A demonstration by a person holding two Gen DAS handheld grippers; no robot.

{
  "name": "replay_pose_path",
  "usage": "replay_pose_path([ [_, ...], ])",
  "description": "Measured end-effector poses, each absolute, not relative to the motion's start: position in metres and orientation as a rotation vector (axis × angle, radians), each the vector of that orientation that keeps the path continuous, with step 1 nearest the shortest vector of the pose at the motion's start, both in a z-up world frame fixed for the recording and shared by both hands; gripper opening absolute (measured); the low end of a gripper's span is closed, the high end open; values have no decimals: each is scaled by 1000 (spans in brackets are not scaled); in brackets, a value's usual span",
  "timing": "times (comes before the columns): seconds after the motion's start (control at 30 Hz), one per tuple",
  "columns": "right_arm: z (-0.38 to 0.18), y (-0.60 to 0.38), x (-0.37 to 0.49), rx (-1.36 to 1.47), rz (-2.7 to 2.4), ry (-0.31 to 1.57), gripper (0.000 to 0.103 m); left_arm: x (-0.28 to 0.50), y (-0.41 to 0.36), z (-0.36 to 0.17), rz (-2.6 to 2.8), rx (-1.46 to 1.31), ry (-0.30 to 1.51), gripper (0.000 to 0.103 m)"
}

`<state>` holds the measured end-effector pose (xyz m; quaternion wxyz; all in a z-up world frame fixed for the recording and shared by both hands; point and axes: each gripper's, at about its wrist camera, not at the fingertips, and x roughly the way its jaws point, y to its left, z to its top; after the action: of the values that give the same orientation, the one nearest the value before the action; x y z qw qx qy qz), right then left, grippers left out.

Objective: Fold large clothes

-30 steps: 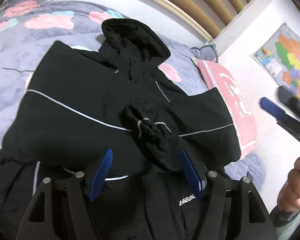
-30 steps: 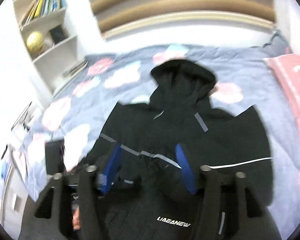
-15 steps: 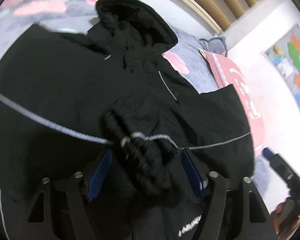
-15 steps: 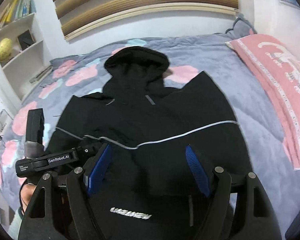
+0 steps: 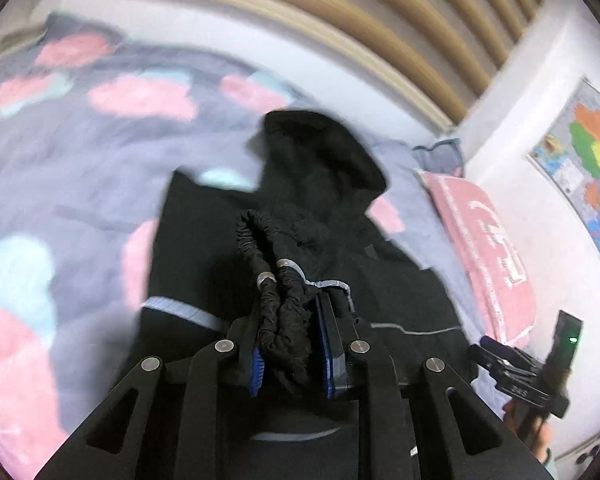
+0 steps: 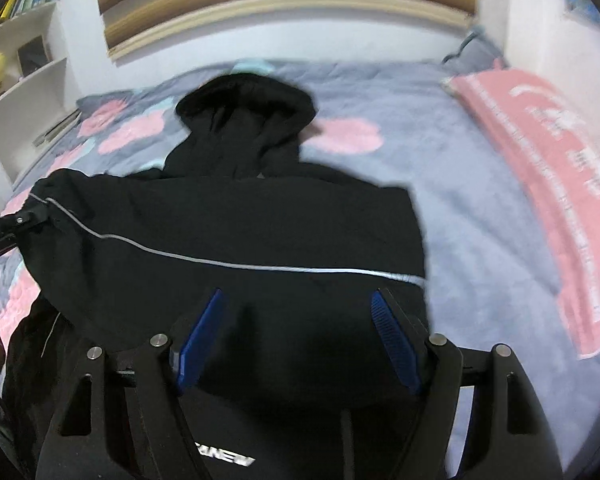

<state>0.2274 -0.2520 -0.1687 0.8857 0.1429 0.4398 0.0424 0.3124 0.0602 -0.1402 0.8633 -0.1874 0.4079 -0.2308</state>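
The black hooded jacket (image 6: 228,232) lies spread on the bed (image 6: 480,216), hood toward the headboard, one sleeve folded across the chest. The left gripper (image 5: 292,344) has just been closing, and its fingers (image 5: 327,344) now pinch the elastic sleeve cuff (image 5: 272,280), bunched between the blue pads. The right gripper (image 6: 296,340) hovers low over the jacket body, fingers apart, no cloth visibly caught between them; they have narrowed slightly. Risks, as I judge them: the grip holds only the gathered cuff edge, so a quick pull could let the slippery fabric slide out. Dragging the sleeve could also tug the torso askew, since nothing pins it. The left view is blurred, so how deep the cuff sits is unclear. The pink pillow (image 6: 548,184) lies close alongside and could snag a swung sleeve.
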Motion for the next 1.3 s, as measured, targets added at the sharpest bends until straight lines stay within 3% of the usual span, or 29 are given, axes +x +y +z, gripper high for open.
replay_pose_path([
  [0.17,-217,-220,249,212,70,1051,72,326,71,-213,-442,-332,1085,25],
  [0.33,-218,-219,253,170,80,1091,71,318,88,-194,-455,-384,1004,31],
  [0.5,-174,-239,237,276,137,954,71,282,93,-131,-397,-285,797,61],
  [0.67,-152,-230,224,255,130,865,71,280,48,-113,-538,-243,800,61],
  [0.83,-183,-212,232,56,27,930,71,315,-3,-179,-423,-108,965,61],
  [0.93,-216,-221,236,45,40,984,71,334,6,-219,-365,-179,1046,60],
  [1.17,-215,-232,231,95,74,993,71,331,1,-213,-381,-153,1023,60],
  [1.3,-202,-238,241,136,116,1070,71,324,-2,-183,-389,-152,1020,60],
])
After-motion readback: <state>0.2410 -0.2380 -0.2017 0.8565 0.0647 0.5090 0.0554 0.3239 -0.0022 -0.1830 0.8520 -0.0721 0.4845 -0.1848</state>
